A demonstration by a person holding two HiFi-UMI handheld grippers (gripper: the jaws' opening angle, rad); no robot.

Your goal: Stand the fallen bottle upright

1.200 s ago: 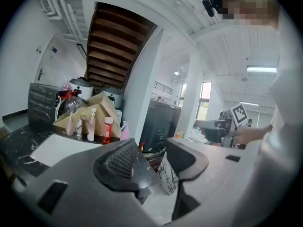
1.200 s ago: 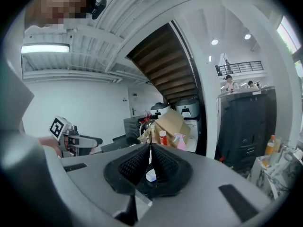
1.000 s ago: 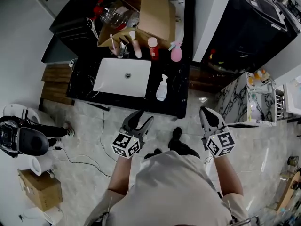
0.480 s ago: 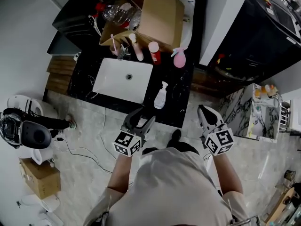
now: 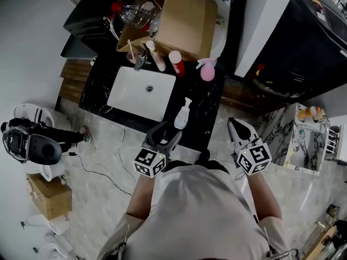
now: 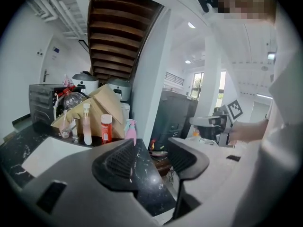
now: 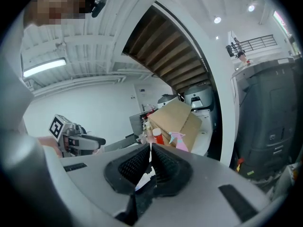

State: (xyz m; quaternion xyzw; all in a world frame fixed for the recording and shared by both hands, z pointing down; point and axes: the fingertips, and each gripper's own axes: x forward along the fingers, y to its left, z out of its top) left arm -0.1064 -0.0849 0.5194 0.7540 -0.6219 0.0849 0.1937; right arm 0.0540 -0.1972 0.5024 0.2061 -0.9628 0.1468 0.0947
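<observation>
Head view: a clear spray bottle (image 5: 182, 114) lies on its side on the black marble counter (image 5: 205, 103), just right of the white sink (image 5: 142, 90) and near the counter's front edge. Behind the sink stand a red bottle (image 5: 176, 63) and a pink spray bottle (image 5: 206, 70), close to an open cardboard box (image 5: 181, 18). The left gripper (image 5: 167, 134) hovers at the counter's front edge, just short of the clear spray bottle and not touching it. The right gripper (image 5: 236, 128) is over the floor, off the counter's front right corner and well apart from the clear spray bottle.

Left gripper view: its jaws stand wide and are opening. Only the counter top shows between them, and nothing is held.

Right gripper view: its jaws are drawn almost together, leaving a thin slit, with nothing clamped. The cardboard box and the pink spray bottle show beyond them.
</observation>
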